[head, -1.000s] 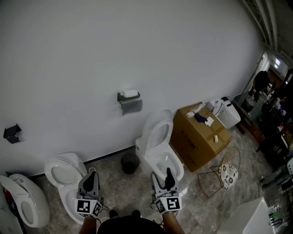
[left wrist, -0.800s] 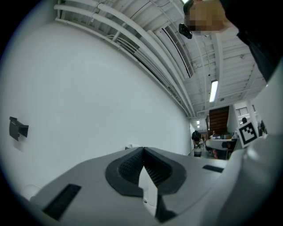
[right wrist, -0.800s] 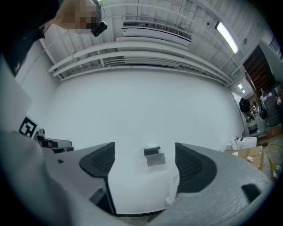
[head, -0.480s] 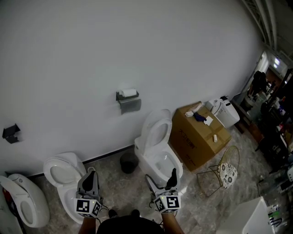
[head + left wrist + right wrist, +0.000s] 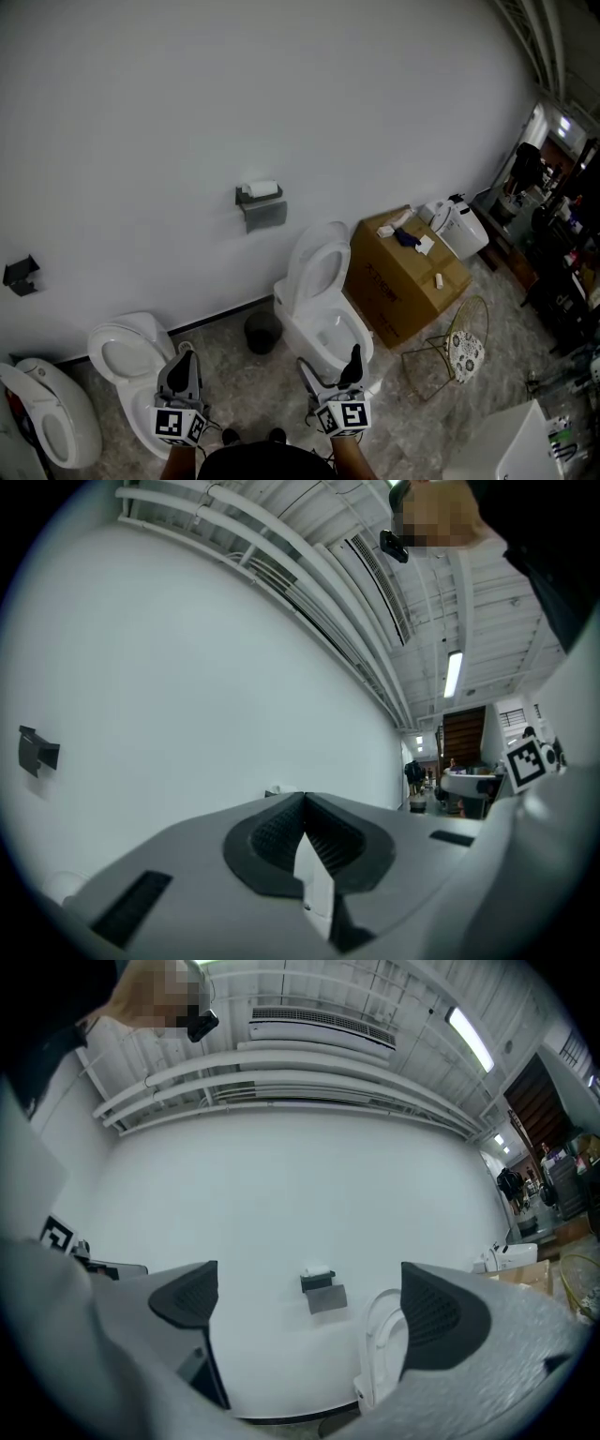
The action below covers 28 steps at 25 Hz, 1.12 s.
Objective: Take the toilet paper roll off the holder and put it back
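One toilet paper roll (image 5: 262,188) sits on top of the one grey holder (image 5: 262,212) on the white wall (image 5: 281,94), well apart from both grippers. Two grippers low in the head view. Left gripper (image 5: 187,360): jaws pressed together, nothing between them. Right gripper (image 5: 330,364): jaws spread wide, have just been opening, nothing between them; its view frames the roll and holder in the gap, far off. Three toilets on the floor: one lid-up toilet (image 5: 323,300) below-right of the holder, a second toilet (image 5: 127,356) at left, a third toilet (image 5: 47,417) at far left. One dark bin (image 5: 263,331) between the first two. One cardboard box (image 5: 405,277) right of the lid-up toilet, a few small items on top. One dark bracket (image 5: 19,274) on the wall at far left.
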Tool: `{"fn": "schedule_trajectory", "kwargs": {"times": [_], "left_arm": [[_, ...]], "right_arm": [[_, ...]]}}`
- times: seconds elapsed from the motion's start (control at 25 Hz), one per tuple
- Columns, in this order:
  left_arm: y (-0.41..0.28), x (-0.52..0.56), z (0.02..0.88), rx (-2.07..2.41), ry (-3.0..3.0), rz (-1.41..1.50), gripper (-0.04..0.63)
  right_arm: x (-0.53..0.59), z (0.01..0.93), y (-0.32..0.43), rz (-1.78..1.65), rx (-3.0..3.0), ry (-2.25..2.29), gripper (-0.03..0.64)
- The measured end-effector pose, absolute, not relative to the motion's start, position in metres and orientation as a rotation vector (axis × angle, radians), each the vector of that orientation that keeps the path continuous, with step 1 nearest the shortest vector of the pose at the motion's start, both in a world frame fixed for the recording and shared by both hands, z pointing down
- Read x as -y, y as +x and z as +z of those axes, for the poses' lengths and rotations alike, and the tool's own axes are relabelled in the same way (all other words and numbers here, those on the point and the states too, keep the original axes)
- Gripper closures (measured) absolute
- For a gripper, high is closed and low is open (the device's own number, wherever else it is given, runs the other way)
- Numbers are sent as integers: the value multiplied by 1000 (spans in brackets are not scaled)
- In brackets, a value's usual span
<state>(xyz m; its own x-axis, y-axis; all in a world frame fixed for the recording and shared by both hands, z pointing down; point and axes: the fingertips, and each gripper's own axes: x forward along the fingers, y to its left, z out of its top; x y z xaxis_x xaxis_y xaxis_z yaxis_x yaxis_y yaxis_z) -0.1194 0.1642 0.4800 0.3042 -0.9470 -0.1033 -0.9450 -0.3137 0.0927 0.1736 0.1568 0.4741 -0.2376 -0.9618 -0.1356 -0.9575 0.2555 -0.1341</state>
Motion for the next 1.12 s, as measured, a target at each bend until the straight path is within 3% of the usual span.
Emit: {"fn": "schedule_trajectory", "kwargs": {"times": [1.12], "left_arm": [[-192,-158,488,1723,2595,-227,592]], "right_arm": [[-174,474,92,-13,-2294,-1853,35]]}}
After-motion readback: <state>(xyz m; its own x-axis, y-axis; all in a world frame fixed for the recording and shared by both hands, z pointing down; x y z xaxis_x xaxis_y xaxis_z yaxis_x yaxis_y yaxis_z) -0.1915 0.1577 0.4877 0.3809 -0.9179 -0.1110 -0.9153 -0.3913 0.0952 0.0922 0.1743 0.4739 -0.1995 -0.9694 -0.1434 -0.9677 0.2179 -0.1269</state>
